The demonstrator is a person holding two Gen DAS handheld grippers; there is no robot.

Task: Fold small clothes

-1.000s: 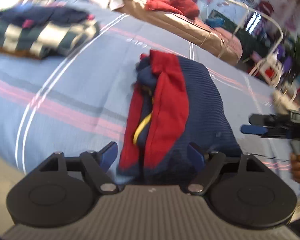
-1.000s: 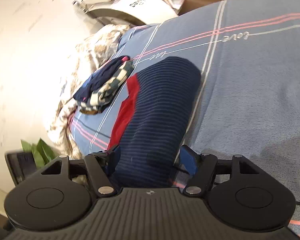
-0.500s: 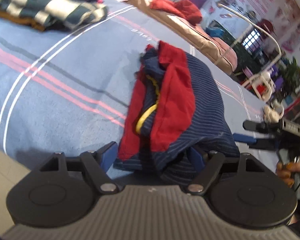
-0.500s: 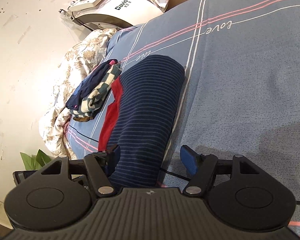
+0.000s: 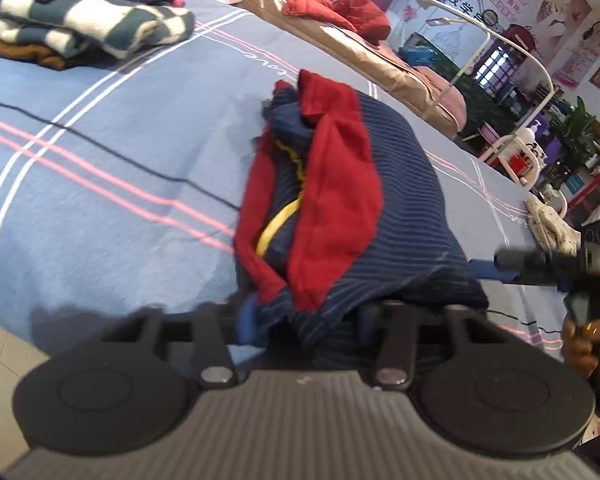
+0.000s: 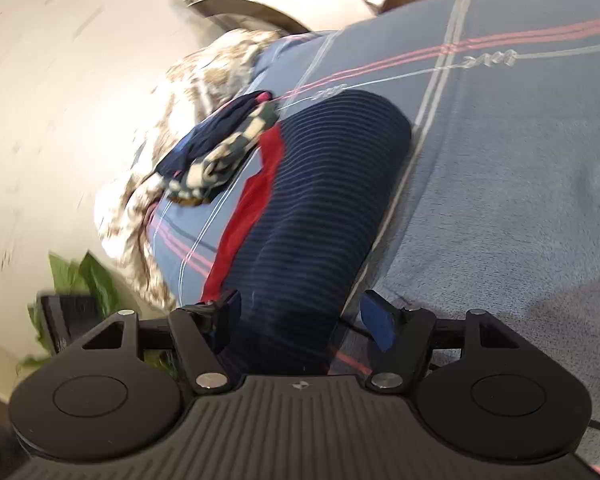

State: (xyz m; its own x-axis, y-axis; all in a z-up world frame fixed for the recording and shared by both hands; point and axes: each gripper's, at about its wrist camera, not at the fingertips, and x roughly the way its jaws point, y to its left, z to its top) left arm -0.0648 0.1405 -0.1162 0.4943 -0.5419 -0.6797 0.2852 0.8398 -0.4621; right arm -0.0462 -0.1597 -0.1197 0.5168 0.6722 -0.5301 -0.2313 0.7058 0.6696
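Note:
A folded navy striped garment with red panels and a yellow trim (image 5: 340,208) lies on the blue bedspread (image 5: 100,152). My left gripper (image 5: 304,316) is open, its jaws either side of the garment's near edge, which covers the fingertips. My right gripper (image 6: 304,316) is open at the other end of the same garment (image 6: 320,208), with cloth between its blue pads (image 6: 376,324). The right gripper also shows in the left wrist view (image 5: 540,264), beside the garment's right edge.
A pile of folded clothes, striped and navy (image 5: 72,20), sits at the far left of the bed; it also shows in the right wrist view (image 6: 220,152). A brown bed with red cloth (image 5: 340,12) stands beyond. A floral quilt (image 6: 172,120) hangs at the bed's edge.
My left gripper has moved forward so the garment's near edge now lies between its jaws. The right gripper has shifted slightly and stays open around the other end.

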